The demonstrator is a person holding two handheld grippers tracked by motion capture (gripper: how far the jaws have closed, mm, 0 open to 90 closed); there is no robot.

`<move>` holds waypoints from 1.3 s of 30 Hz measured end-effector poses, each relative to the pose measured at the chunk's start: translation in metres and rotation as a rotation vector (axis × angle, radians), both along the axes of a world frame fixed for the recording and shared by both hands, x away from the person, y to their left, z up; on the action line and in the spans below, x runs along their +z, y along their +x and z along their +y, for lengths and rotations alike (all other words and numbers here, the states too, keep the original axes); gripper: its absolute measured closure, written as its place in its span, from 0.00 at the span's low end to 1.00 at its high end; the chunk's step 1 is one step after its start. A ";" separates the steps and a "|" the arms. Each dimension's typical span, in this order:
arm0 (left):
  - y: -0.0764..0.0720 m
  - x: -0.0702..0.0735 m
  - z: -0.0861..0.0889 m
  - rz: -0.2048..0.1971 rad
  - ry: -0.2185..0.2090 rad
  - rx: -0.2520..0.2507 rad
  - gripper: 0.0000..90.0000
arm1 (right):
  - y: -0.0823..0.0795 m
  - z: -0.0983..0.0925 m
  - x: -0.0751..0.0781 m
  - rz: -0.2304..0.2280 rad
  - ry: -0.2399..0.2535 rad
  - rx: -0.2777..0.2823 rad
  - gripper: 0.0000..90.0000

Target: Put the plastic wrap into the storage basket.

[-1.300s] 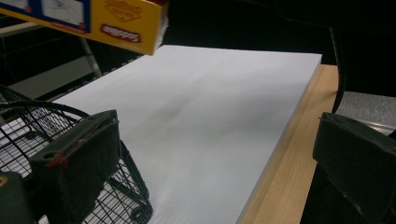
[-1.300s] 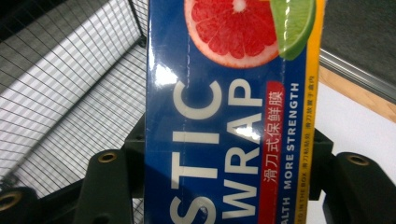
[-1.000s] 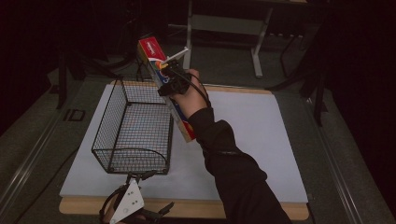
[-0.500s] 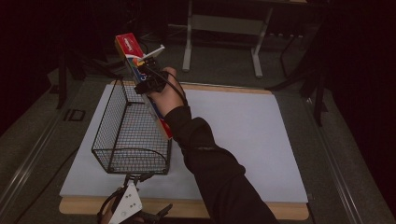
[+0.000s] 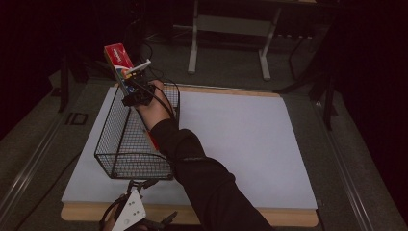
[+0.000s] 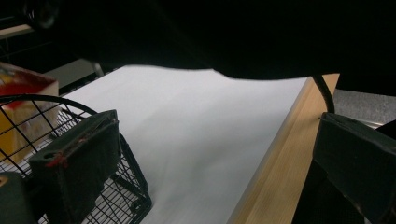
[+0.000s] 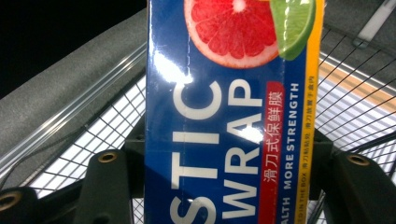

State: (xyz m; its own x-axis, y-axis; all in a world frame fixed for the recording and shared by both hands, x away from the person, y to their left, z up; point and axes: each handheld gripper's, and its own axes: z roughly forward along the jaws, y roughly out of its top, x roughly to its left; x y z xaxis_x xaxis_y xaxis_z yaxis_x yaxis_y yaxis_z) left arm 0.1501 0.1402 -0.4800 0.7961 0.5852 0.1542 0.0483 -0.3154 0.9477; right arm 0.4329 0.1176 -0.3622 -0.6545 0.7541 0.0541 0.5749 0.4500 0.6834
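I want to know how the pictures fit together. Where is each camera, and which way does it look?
High view: above the person's side, facing forward and down on the table; right sleeve, right gripper, left gripper.
Left gripper view: rides the left gripper, looking along the table's front edge past open jaws.
Right gripper view: rides the right gripper, looking down at the plastic wrap box.
Shared: all show the wire basket.

Dim, dark surroundings; glare on box (image 7: 224, 121); soft focus
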 end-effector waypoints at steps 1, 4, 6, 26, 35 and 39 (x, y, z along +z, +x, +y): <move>0.000 0.000 0.000 -0.002 0.003 -0.001 0.02 | 0.000 0.000 -0.004 0.009 0.002 -0.003 0.44; 0.000 0.001 -0.001 -0.004 0.007 -0.003 0.02 | 0.000 0.001 -0.011 0.028 0.003 -0.010 0.44; 0.000 0.001 -0.001 -0.005 0.007 -0.005 0.02 | 0.001 0.001 -0.016 0.021 -0.005 -0.014 0.44; 0.000 0.000 -0.001 -0.005 0.013 -0.007 0.02 | 0.004 -0.001 -0.062 0.096 -0.064 -0.036 0.44; 0.001 0.000 -0.002 -0.005 0.017 -0.006 0.02 | 0.002 -0.002 -0.071 0.109 -0.077 -0.036 0.44; 0.001 0.000 -0.002 -0.004 0.018 -0.005 0.02 | 0.002 -0.004 -0.079 0.129 -0.090 -0.030 0.43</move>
State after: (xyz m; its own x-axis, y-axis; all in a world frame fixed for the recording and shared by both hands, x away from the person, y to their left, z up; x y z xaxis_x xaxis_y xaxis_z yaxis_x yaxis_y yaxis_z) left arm 0.1510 0.1385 -0.4805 0.7984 0.5784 0.1675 0.0430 -0.3323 0.9422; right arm 0.4350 0.1139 -0.4410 -0.6237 0.7787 0.0672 0.6691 0.4876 0.5609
